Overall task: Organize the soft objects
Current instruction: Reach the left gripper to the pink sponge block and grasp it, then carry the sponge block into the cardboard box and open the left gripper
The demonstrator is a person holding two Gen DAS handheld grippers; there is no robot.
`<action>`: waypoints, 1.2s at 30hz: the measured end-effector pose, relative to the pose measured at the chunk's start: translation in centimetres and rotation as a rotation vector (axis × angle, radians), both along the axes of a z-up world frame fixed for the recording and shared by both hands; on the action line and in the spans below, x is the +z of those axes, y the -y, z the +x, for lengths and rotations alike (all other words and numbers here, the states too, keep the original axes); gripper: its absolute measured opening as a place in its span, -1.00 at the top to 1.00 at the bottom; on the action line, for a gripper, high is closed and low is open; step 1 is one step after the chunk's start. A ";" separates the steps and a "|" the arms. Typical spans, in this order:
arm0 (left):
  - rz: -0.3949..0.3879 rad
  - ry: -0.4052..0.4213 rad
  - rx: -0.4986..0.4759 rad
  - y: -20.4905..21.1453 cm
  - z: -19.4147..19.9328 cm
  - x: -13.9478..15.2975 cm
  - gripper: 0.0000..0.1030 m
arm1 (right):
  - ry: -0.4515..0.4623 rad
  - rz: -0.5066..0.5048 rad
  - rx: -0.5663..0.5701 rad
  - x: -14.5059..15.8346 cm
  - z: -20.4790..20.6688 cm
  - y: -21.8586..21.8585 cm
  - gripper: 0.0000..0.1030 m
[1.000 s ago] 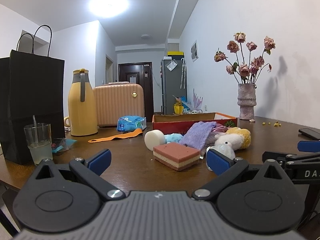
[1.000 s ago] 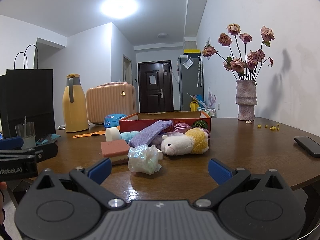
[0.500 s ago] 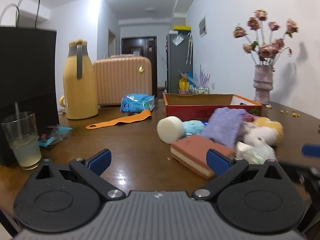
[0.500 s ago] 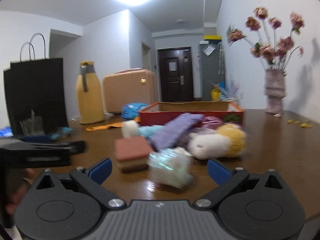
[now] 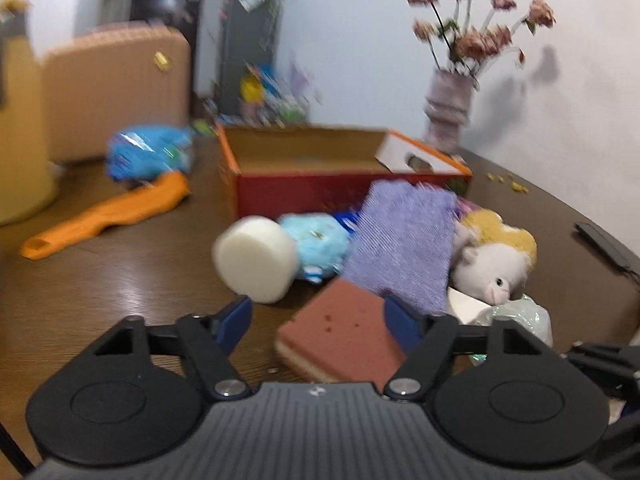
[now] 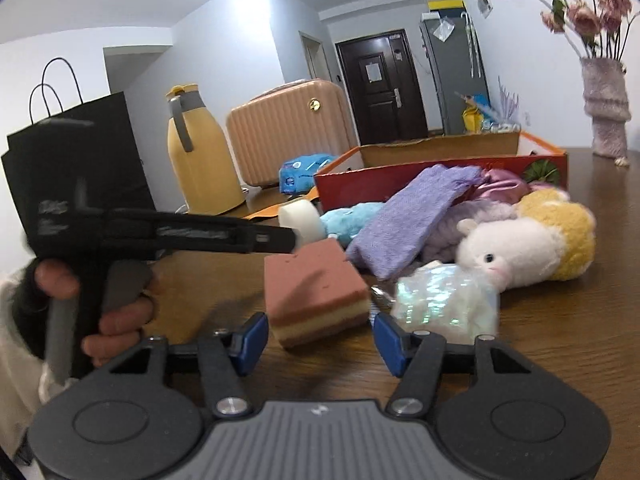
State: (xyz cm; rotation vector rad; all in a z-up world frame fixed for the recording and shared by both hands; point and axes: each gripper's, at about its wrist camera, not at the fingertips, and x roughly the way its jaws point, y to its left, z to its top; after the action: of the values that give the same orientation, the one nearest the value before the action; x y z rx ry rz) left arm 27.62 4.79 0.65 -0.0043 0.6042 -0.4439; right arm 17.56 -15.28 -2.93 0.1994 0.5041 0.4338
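Two grippers: left gripper (image 5: 318, 318) and right gripper (image 6: 318, 338), jaws half open, just been closing, gripping nothing; both nearer the pile than a second ago. One layered sponge (image 5: 340, 332), pink over cream, rectangular, lies between the left jaws, untouched, toward the counter (image 5: 120, 272) near edge. One iridescent crinkled bag (image 6: 444, 300). One white foam disc (image 5: 256, 258). One blue plush (image 5: 320, 242). One purple ribbed cloth (image 5: 404, 236). One woolly lamb (image 5: 492, 262). One open red cardboard box (image 5: 320, 192), farthest.
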 end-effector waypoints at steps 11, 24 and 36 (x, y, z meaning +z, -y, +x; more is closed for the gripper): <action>-0.267 -0.244 0.030 -3.2 -4.8 -1.3 0.24 | -0.037 0.063 0.009 -0.1 0.9 0.2 -0.09; -0.326 -0.244 0.153 -3.1 -6.1 -1.9 0.47 | -0.105 0.104 -0.038 -0.4 2.1 1.6 0.31; -0.437 -0.164 0.135 -3.3 -5.7 2.8 0.57 | 0.028 0.114 -0.039 3.6 1.5 2.1 0.36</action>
State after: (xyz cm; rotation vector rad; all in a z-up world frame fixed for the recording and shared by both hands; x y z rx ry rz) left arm 21.95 8.10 3.46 -0.4991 0.6536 -0.4399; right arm 19.03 -17.43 0.66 0.3118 0.4478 0.4272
